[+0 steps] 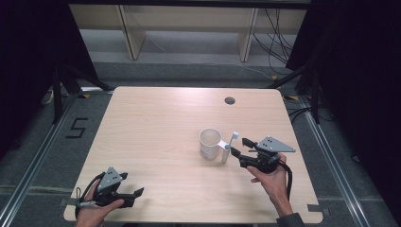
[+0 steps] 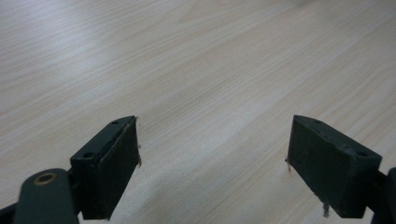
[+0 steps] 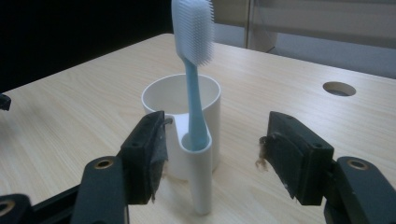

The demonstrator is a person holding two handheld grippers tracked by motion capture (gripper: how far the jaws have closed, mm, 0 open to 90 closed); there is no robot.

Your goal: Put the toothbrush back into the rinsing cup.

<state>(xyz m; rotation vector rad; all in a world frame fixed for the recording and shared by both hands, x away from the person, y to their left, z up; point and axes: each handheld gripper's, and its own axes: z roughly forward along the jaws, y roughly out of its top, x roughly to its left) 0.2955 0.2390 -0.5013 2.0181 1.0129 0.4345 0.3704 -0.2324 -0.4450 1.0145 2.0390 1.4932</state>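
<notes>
Directly ahead of the right gripper (image 3: 210, 154), between its parted jaws but untouched, a light-blue plastic toothbrush (image 3: 194, 70) stands upright in the handle slot of a white ceramic mug (image 3: 187, 121). Away at the table's (image 1: 156, 123) near edge, the left gripper (image 2: 212, 154) gapes empty.

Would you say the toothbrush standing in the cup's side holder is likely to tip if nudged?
Probably yes: the toothbrush stands tall and slim, with just its base in the cup's side holder. Its bristled head sits high, so a nudge would likely tilt it. It looks light.
</notes>
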